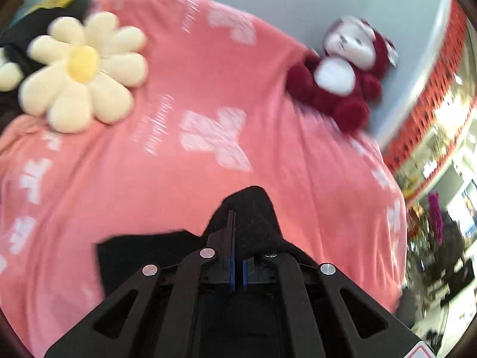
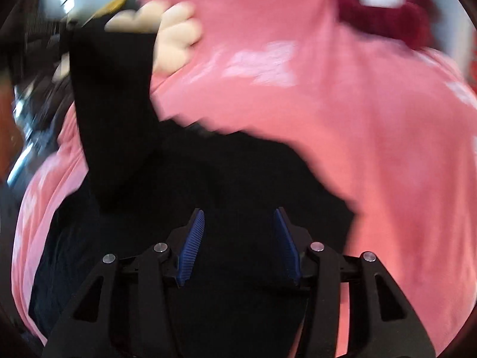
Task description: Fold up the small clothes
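1. On my far left in the left wrist view sits the cream flower cushion (image 1: 83,68), resting on the pink blanket (image 1: 179,104) near its upper edge. It is well clear of where I am working.

2. At the bottom centre the left gripper (image 1: 234,229) has its fingers pressed together, clamped on a fold of the black garment (image 1: 250,208). The cloth peaks up over the fingertips and trails off to the lower left, so I read the garment's length as running from this pinch toward the left and back under the rig.

3. Further right lies the dark red plush toy (image 1: 342,83), at the blanket's far right edge — touching it, and well apart from the garment.

4. In the right wrist view the black garment (image 2: 208,179) fills the lower middle, spread on the pink blanket (image 2: 357,134), with one long dark strip (image 2: 113,104) rising up the left side. Motion blur keeps me from telling whether that strip is lifted cloth or a sleeve.

5. The right gripper (image 2: 239,244) has its blue fingers (image 2: 192,247) apart, nothing pinched — black cloth lies directly ahead of and beneath them.

6. My judgement: the left hand owns the edge, the right is nearest the garment's body, so the right needs only to drop straight ahead to pin or take a second edge.
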